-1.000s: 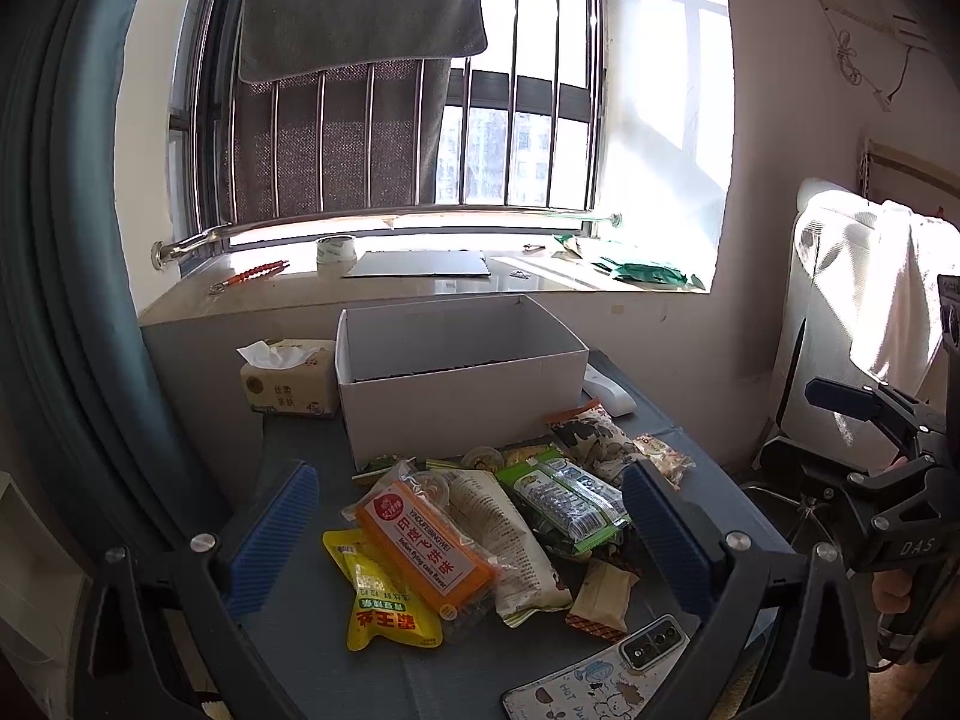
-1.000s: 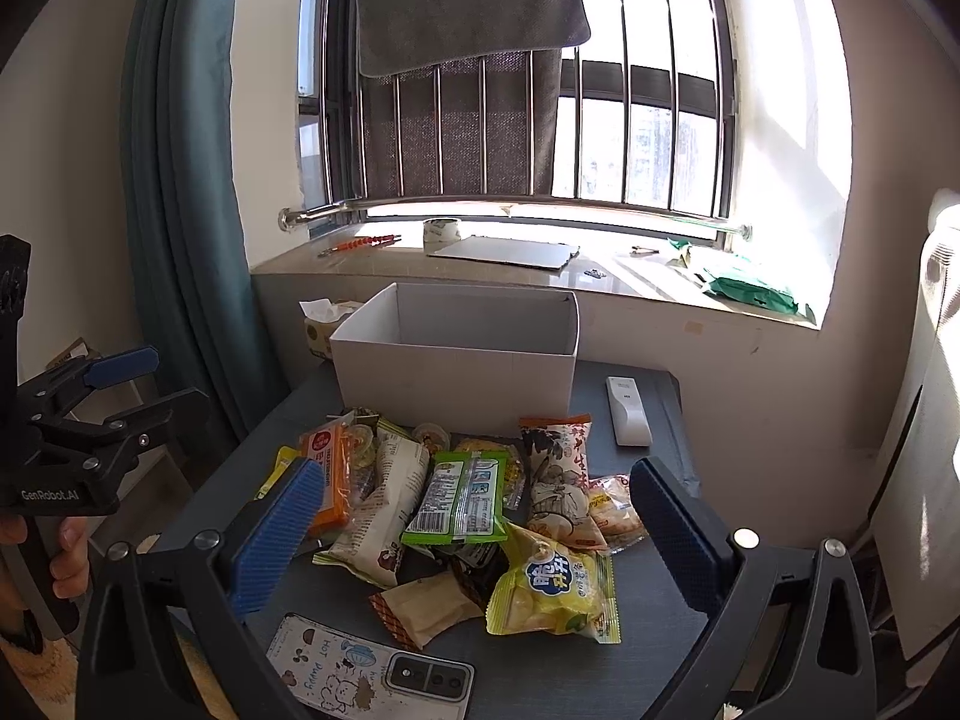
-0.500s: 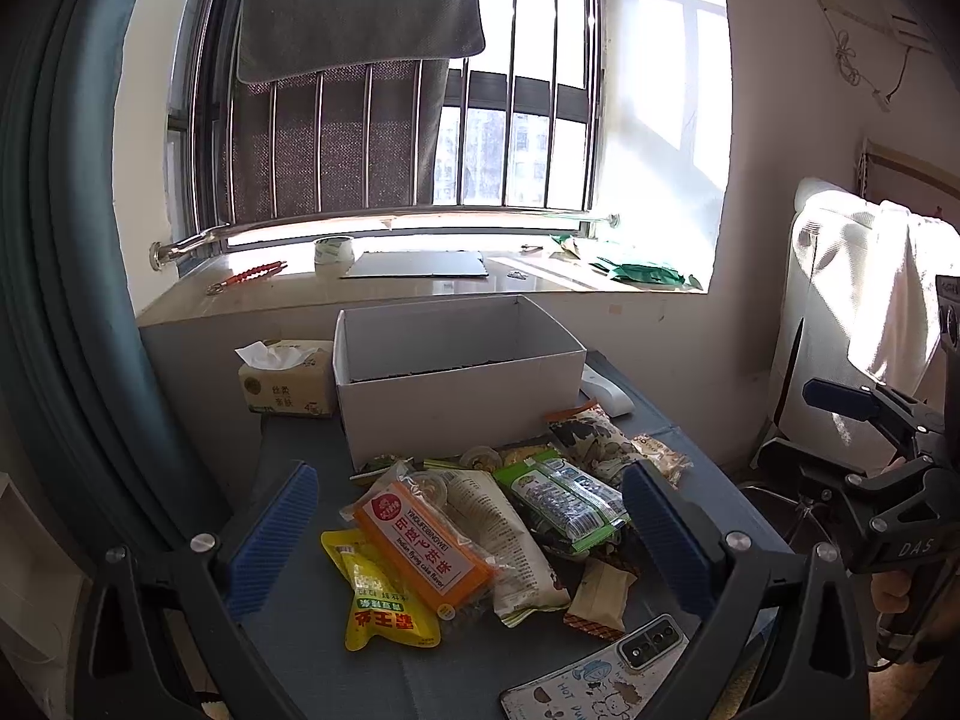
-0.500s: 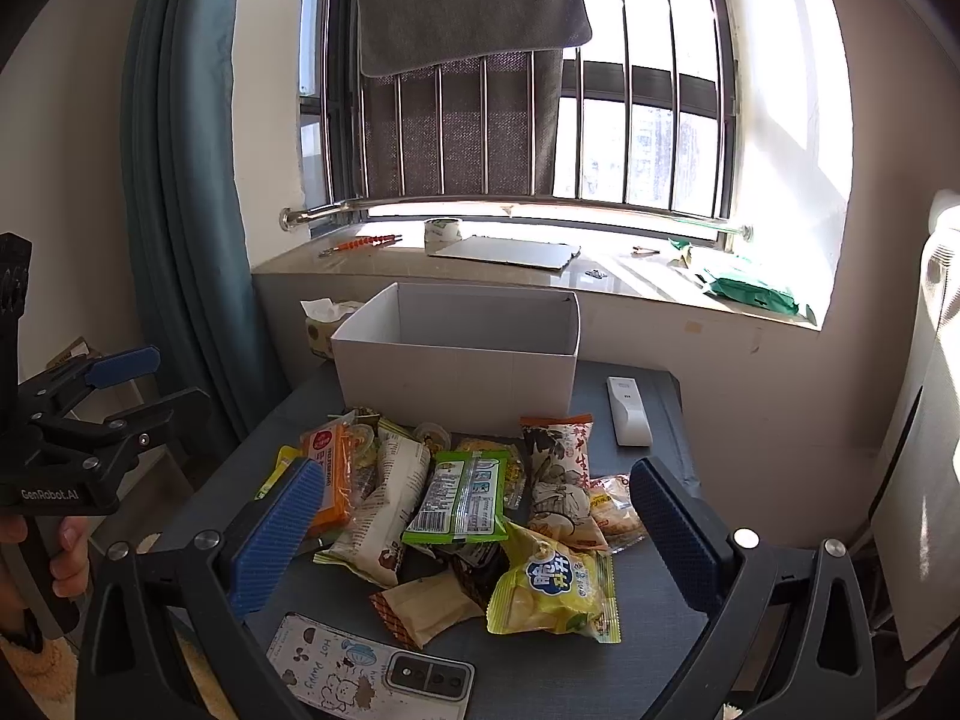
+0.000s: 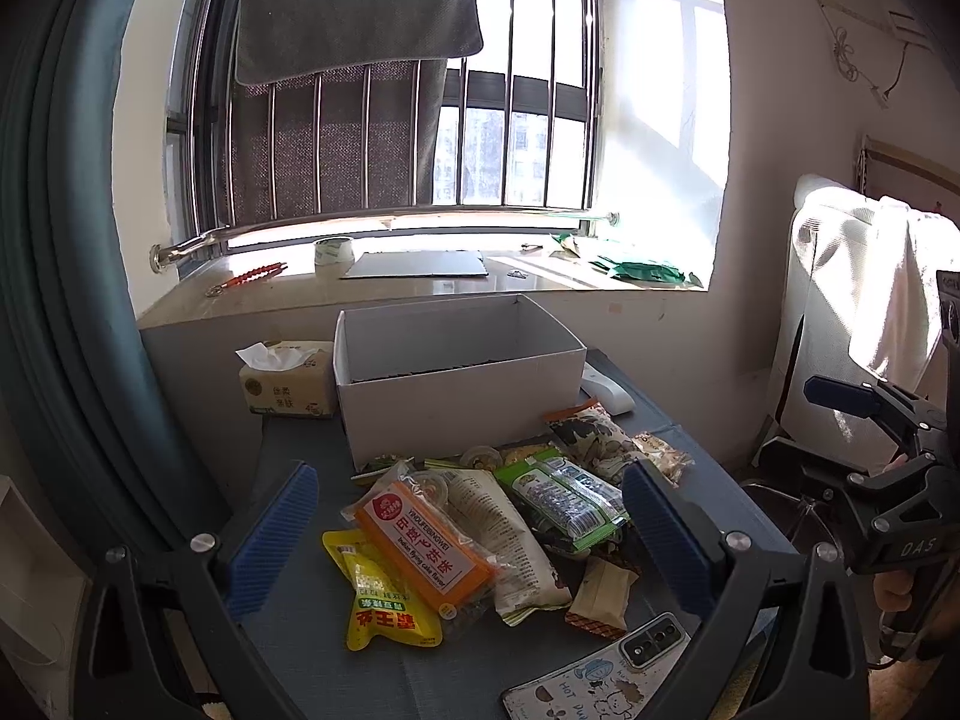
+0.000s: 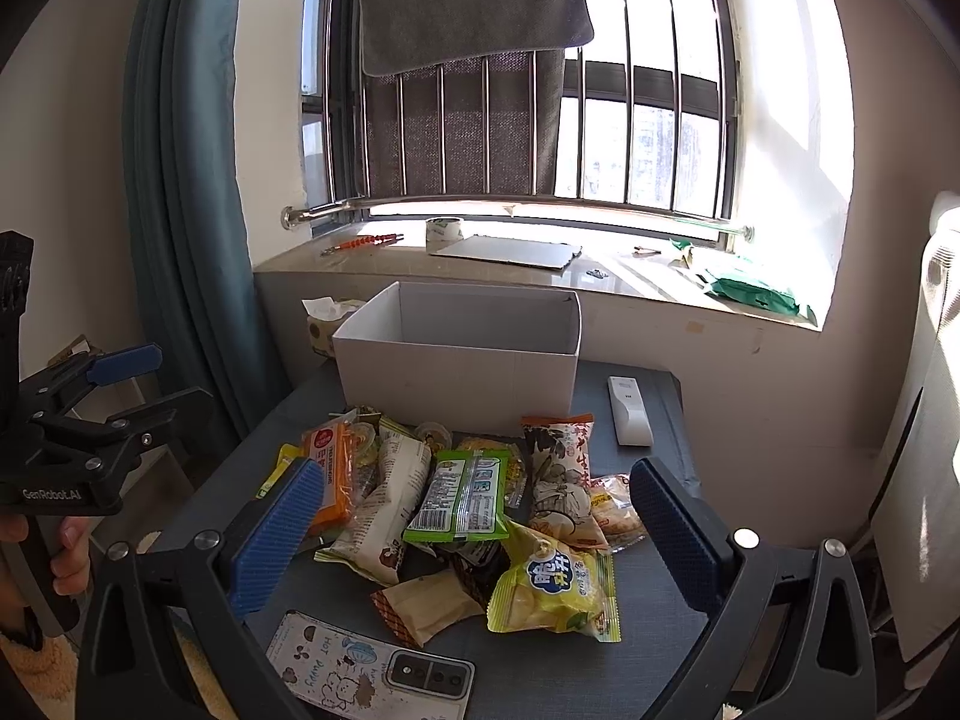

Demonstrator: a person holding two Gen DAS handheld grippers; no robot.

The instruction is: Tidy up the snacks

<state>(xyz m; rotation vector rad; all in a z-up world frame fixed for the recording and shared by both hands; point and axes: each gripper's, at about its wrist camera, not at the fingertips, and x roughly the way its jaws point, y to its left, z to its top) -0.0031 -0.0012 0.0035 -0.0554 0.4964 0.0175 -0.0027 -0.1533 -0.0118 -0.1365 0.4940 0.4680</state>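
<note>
Barred window [image 6: 600,120] admits strong sunlight onto stone sill [image 6: 510,276]. Grey towel [image 6: 468,0] hangs on rail. Teal curtain [image 6: 180,180] at left; walls off-white.

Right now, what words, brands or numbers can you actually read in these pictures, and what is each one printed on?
"GenRobot.AI": body of the left gripper.
"DAS": body of the right gripper.
"Indian flying cake flavor": orange snack pack, upside down.
"HOT" and "Hot Puppy": cartoon phone case.
Chinese characters on the yellow sachet, tissue pack and yellow chip bag: not transcribed.
Green packet print: too small.
</note>
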